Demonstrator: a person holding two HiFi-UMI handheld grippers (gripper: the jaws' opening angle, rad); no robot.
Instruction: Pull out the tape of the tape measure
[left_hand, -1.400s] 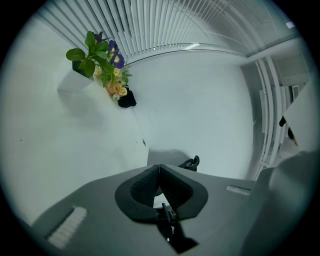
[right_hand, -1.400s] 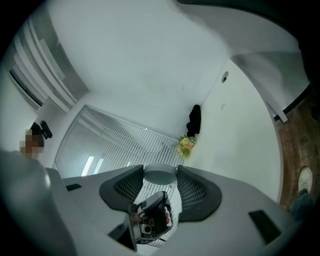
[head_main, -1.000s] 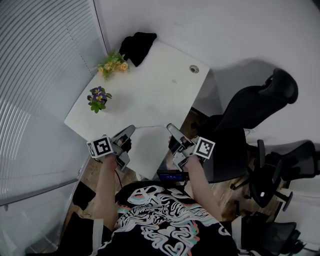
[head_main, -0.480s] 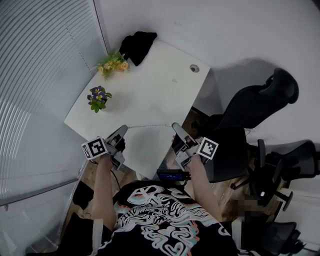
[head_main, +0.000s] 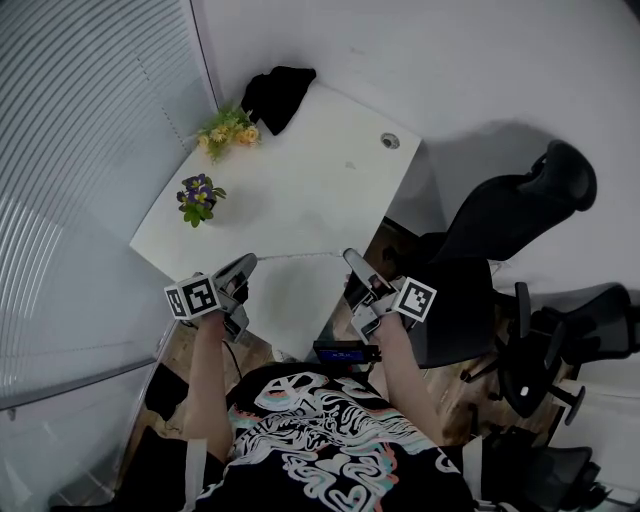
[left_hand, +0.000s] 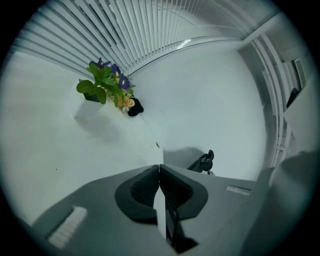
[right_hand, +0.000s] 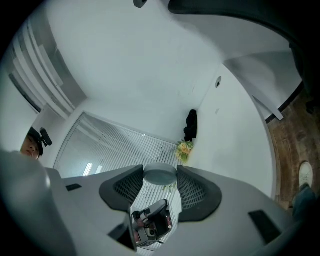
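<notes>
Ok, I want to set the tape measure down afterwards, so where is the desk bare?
The wide middle of the desk is bare, from the purple flower pot across to the cable hole and down to the near edge. The far corner is crowded: yellow flowers and a black bundle.

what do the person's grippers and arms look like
The left gripper and right gripper are both grey, with dark ribbed pads, and each carries a white cube with black square markers. The person wears a black short-sleeved shirt with white swirling print.
</notes>
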